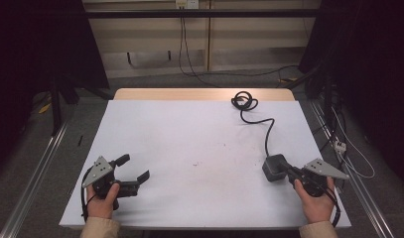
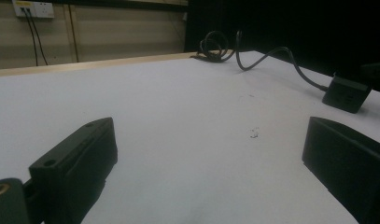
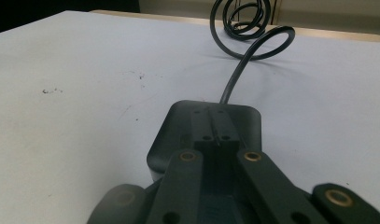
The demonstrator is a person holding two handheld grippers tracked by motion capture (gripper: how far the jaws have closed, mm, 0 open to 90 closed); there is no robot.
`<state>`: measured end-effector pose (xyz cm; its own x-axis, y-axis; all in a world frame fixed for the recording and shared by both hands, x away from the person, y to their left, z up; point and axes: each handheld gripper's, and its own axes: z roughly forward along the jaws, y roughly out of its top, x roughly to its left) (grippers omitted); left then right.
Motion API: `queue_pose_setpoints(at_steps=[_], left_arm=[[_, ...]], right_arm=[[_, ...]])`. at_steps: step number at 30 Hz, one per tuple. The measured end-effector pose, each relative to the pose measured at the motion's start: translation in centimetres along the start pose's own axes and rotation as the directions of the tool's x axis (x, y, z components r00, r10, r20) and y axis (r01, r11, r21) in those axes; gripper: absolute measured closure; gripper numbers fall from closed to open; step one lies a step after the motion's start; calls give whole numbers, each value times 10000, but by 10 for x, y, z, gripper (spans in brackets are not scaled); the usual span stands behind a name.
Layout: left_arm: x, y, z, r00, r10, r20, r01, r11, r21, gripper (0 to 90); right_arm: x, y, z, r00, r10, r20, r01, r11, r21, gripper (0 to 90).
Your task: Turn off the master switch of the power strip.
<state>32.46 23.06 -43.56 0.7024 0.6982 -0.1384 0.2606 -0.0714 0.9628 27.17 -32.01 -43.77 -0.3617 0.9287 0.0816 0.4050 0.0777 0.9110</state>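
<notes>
The right gripper (image 1: 289, 172) is resting at the tabletop's (image 1: 189, 134) five o'clock, jaws closed together over the power adapter (image 1: 275, 167); whether they are pinching it is unclear. The left gripper (image 1: 134, 171) is waiting wide open, empty, at seven o'clock. Next probably calls for securing and lifting the adapter, cable (image 1: 259, 119) trailing

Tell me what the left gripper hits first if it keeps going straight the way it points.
Probably nothing soon: the left gripper, jaws open, points across bare table. In its own view the adapter lies off to the right and the coiled cable far ahead; depth is unclear, so it may pass between them.
</notes>
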Motion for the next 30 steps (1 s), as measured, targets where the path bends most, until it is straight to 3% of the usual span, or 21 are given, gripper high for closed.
queue_pose_setpoints(at_steps=[30], left_arm=[[0,0,0,10000,-3,30,3,10000,-14,28]], right_arm=[[1,-1,0,9999,-128,63,129,9999,-73,900]])
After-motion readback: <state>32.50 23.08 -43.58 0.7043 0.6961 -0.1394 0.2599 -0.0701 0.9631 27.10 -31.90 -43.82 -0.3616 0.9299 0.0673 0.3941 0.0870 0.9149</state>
